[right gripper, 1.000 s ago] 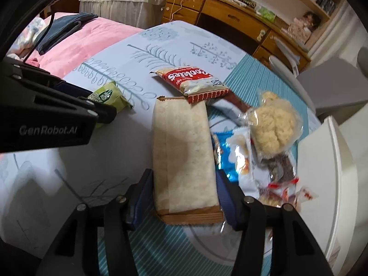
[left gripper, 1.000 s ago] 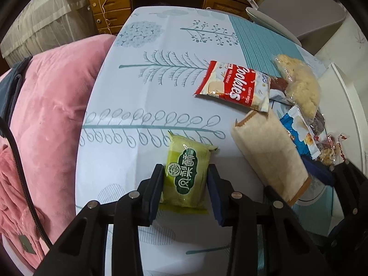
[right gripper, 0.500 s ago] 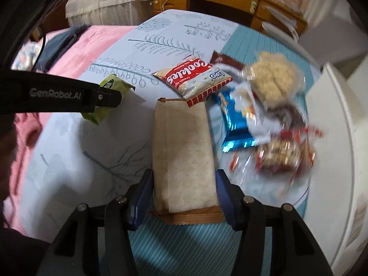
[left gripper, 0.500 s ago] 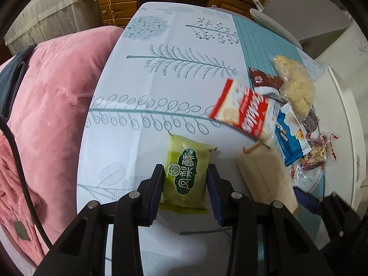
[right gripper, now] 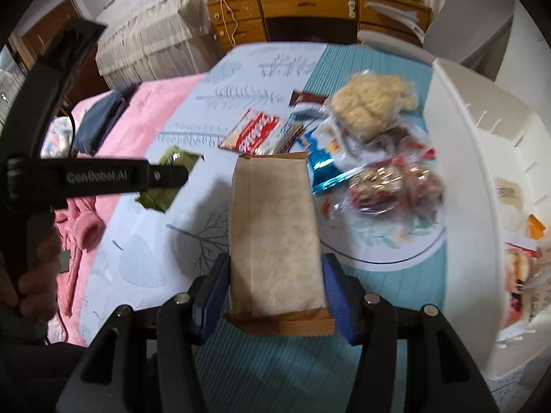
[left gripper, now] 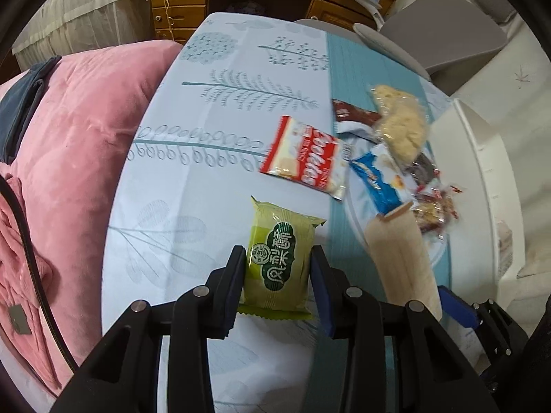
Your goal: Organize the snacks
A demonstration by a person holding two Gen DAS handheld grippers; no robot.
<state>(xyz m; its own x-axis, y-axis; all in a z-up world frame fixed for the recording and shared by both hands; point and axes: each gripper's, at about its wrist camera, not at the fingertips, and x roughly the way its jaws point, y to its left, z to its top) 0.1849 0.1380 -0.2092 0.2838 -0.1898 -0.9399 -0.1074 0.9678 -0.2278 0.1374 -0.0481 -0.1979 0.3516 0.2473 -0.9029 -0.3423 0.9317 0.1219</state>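
Note:
My left gripper [left gripper: 278,268] is shut on a green snack packet [left gripper: 280,258] and holds it above the table. My right gripper [right gripper: 275,275] is shut on a long brown paper snack pack [right gripper: 273,234], also lifted; this pack shows in the left wrist view [left gripper: 401,258]. A red-and-white Cookies bag [left gripper: 304,161], a blue packet [left gripper: 375,182], a clear bag of pale puffs [left gripper: 399,124], a brown packet [left gripper: 354,115] and red-wrapped sweets [left gripper: 434,210] lie on the tablecloth. The green packet and left gripper show at the left of the right wrist view [right gripper: 168,179].
A white bin [right gripper: 482,158] with some snacks inside stands at the right edge of the table. A pink quilt [left gripper: 75,144] lies along the left edge. Wooden drawers [right gripper: 310,10] and a grey chair [left gripper: 440,34] stand beyond the far end.
Both grippers have lifted and pulled back with their packets held. The right gripper has swung toward the white bin, which now fills more of its view.

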